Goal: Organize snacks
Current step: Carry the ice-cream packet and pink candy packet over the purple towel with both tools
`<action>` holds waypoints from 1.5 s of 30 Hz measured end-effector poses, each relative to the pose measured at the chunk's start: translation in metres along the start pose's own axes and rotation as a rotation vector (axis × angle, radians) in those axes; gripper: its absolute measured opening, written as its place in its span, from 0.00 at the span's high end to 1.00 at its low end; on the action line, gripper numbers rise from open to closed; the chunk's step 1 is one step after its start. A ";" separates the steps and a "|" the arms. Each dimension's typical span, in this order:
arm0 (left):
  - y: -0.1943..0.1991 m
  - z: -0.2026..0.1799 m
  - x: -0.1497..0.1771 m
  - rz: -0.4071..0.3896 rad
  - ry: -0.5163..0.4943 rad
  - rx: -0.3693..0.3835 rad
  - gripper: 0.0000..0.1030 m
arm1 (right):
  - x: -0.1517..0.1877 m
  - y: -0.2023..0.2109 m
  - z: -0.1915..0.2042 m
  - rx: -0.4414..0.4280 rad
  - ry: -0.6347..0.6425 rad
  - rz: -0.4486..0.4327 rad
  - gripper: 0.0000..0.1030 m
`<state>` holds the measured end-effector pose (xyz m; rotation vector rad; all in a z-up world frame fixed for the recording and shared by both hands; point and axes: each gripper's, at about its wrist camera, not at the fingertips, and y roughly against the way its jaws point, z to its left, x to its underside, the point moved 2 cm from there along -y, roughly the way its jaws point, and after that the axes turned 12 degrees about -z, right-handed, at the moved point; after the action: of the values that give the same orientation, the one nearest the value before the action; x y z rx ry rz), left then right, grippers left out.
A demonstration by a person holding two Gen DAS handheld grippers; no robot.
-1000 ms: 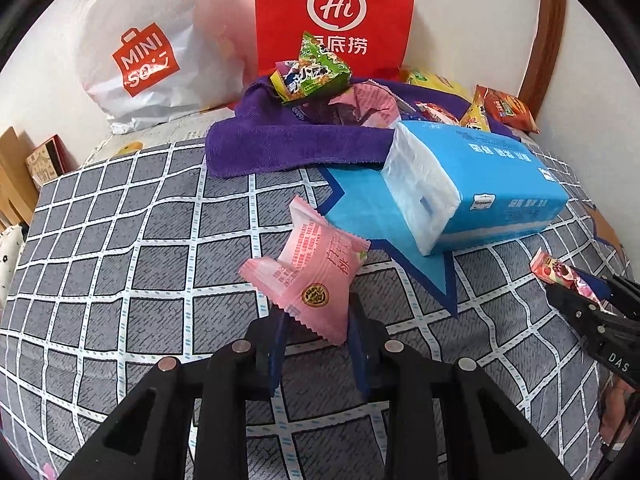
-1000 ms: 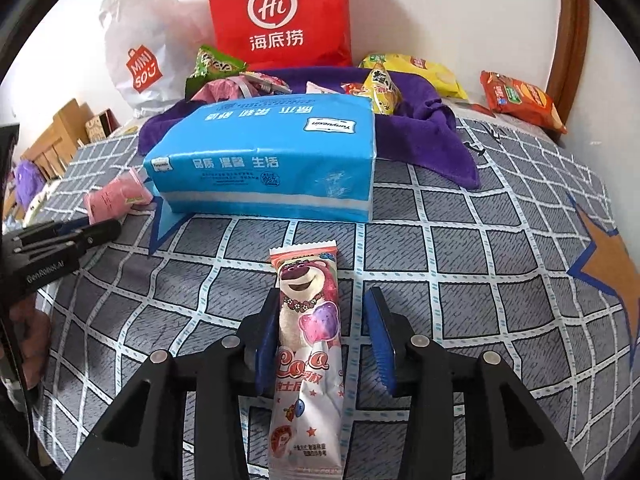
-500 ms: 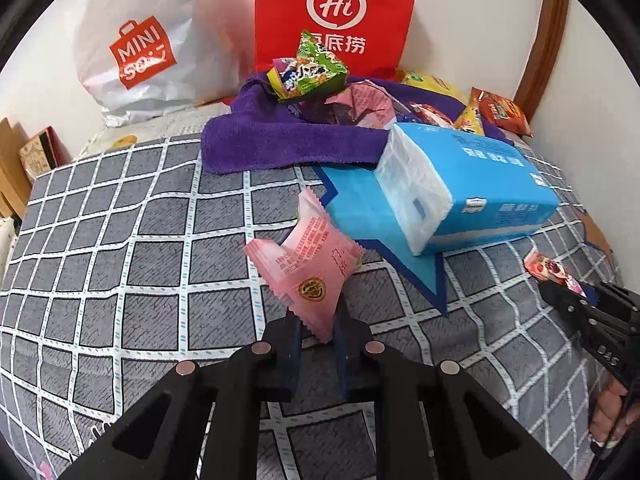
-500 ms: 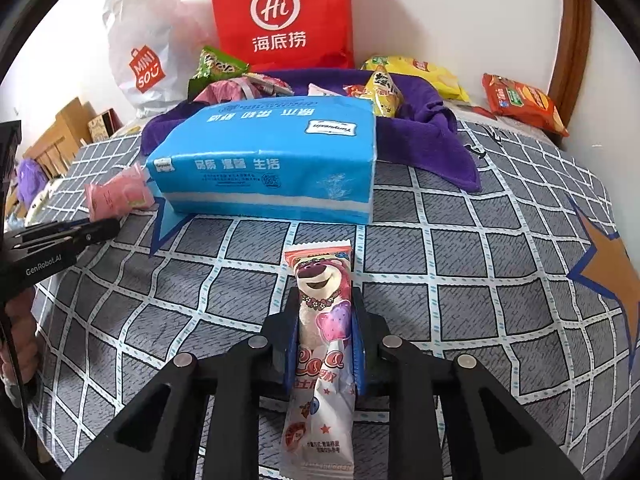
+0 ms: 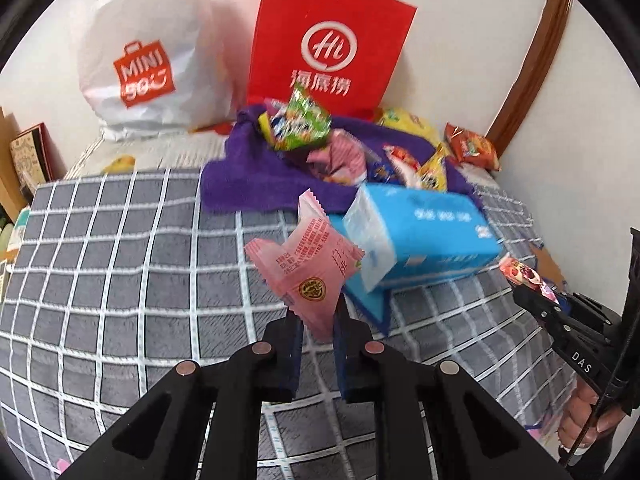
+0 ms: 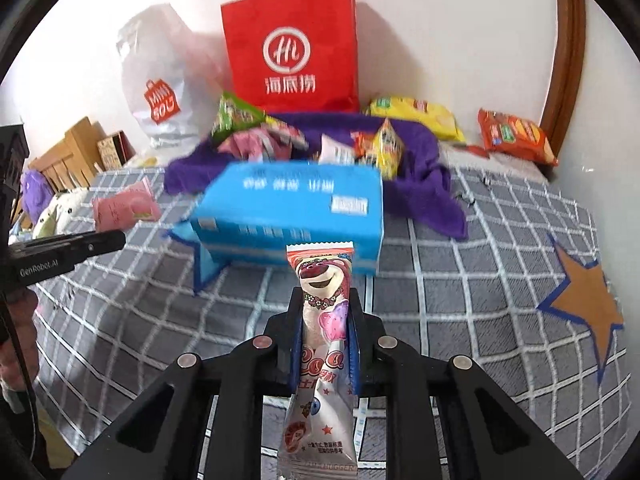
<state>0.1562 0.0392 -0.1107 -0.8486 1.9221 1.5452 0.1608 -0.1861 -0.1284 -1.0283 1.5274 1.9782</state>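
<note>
While L fingers (image 5: 317,322) pinch pink packet (image 5: 304,266), R fingers (image 6: 325,320) clamp bear-print stick (image 6: 322,344) mid-length.

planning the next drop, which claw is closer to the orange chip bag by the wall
Right. The right claw, shut on the bear snack stick, sits on the orange chip bag's side of the bed. The left claw, holding the pink packet, is beyond the blue tissue pack.

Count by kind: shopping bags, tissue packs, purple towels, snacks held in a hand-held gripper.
Shopping bags: 2, red paper bag and white plastic bag
Tissue pack: 1
Purple towel: 1
Held snacks: 2, pink packet and bear-print stick
Total: 6
</note>
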 end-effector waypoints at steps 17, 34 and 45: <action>0.012 -0.021 -0.090 -0.085 -0.015 0.030 0.87 | -0.096 0.000 0.000 -0.024 -0.041 -0.083 0.82; -0.036 -0.020 -0.153 -0.074 -0.001 0.028 0.87 | -0.166 -0.041 -0.012 -0.006 -0.060 -0.127 0.82; -0.063 -0.018 -0.181 -0.078 0.003 0.041 0.87 | -0.212 -0.060 -0.013 -0.017 -0.024 -0.187 0.82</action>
<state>0.3232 0.0385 -0.0148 -0.8978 1.8933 1.4549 0.3411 -0.1599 -0.0036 -1.1075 1.3516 1.8703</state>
